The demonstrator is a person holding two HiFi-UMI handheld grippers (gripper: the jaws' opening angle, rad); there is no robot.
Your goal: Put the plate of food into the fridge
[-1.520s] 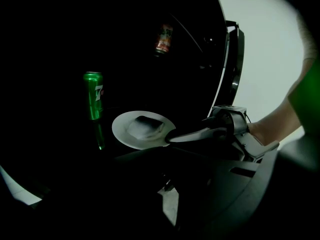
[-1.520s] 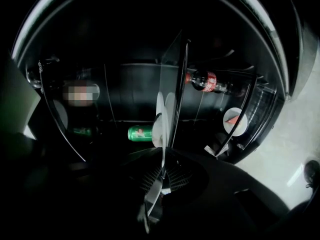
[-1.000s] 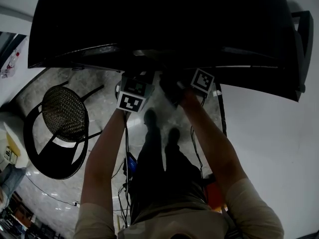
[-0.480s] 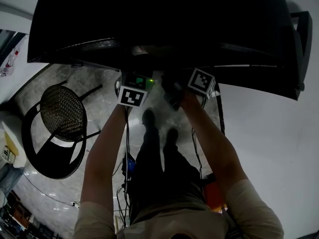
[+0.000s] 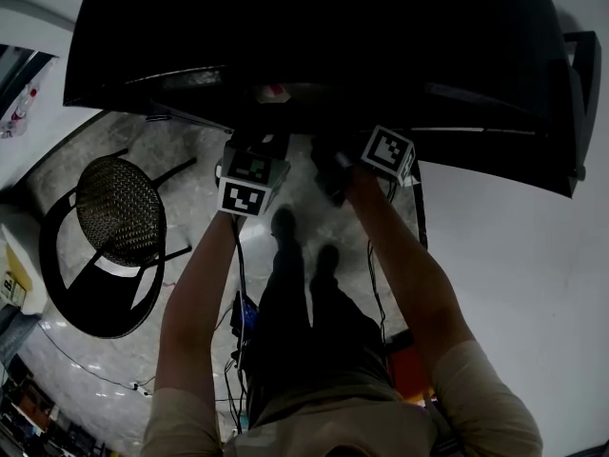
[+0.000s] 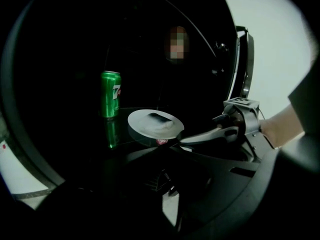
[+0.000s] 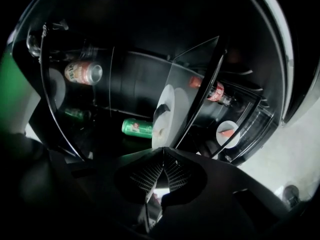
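As the right tongs (image 7: pixel 163 153) clench the near rim of the plate (image 6: pixel 154 125), it extends straight ahead — already inside the fridge (image 5: pixel 314 46). Left tongs (image 6: pixel 162 181) clenched empty, farther back.

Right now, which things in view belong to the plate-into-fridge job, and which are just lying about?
Job:
- plate with food
- right tongs, clamped on the plate's rim
- fridge

Lying about:
- green can on the shelf beside the plate
- red can further inside
- wicker chair on the floor
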